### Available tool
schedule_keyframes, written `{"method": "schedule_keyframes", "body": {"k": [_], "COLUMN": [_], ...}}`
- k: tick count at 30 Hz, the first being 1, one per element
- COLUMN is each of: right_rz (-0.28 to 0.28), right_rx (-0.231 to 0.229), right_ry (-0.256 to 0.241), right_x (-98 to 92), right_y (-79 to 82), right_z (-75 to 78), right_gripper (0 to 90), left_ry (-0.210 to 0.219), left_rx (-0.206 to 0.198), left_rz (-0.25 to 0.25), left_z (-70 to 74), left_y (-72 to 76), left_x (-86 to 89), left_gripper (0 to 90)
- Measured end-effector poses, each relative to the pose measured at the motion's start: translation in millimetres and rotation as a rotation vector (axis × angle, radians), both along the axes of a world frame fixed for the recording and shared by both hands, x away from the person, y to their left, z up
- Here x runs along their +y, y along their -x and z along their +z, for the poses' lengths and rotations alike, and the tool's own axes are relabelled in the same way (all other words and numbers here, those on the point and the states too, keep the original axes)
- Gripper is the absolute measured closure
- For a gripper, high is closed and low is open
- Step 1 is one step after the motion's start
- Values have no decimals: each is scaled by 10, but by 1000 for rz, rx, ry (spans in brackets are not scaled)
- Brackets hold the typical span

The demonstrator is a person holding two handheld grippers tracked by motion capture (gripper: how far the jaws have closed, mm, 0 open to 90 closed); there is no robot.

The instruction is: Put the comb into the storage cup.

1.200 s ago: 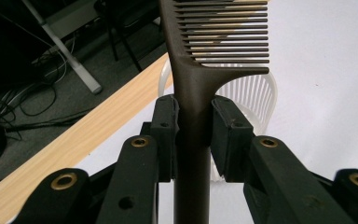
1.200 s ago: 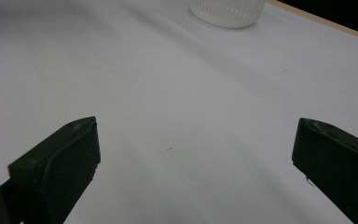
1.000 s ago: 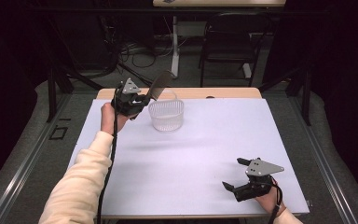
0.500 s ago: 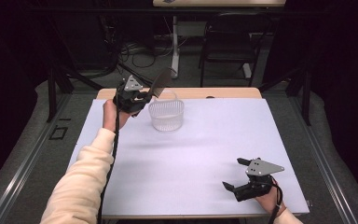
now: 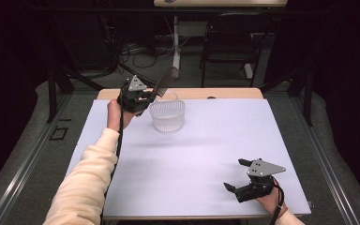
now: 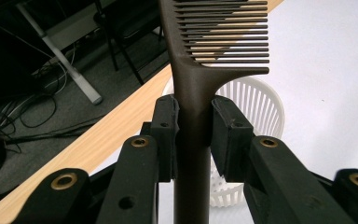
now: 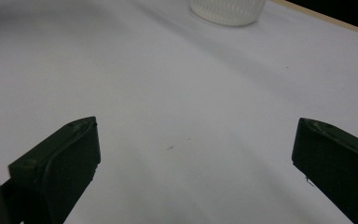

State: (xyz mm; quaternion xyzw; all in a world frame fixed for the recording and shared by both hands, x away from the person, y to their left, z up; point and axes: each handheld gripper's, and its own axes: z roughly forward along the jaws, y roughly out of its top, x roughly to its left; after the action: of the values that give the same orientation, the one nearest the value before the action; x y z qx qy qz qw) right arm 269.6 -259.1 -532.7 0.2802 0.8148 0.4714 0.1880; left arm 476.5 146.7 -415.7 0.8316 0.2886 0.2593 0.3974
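Gripping the comb (image 6: 192,88) by its handle, my left fingers (image 5: 151,95) held it raised at the worktop's (image 5: 201,154) far left, teeth pointing away, just beside the white basket (image 5: 168,116) and above its rim. Well apart, at the near right, my right fingers (image 5: 238,176) sat spread wide, holding nothing, low over the worktop.

Comb (image 5: 165,79) has edged nearer the basket (image 5: 168,115)
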Motion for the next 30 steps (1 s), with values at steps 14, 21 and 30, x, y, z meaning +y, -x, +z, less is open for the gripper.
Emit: {"method": "schedule_keyframes", "body": {"k": [14,21,30], "right_rz": [1,2,0], "right_rx": [0,-2,0], "right_ry": [0,1,2], "right_x": [2,3,2], "right_y": [3,-1,-2], "right_z": [2,-3,-3], "right_gripper": [5,5,5], "left_ry": [12,26,51], "left_rx": [-19,-31,-42], "left_rz": [-10,-16,-22], "left_z": [33,52,23], "left_y": [-44,-68,-98], "left_x": [-94,-131,-174], "left_gripper": [721,721,721]}}
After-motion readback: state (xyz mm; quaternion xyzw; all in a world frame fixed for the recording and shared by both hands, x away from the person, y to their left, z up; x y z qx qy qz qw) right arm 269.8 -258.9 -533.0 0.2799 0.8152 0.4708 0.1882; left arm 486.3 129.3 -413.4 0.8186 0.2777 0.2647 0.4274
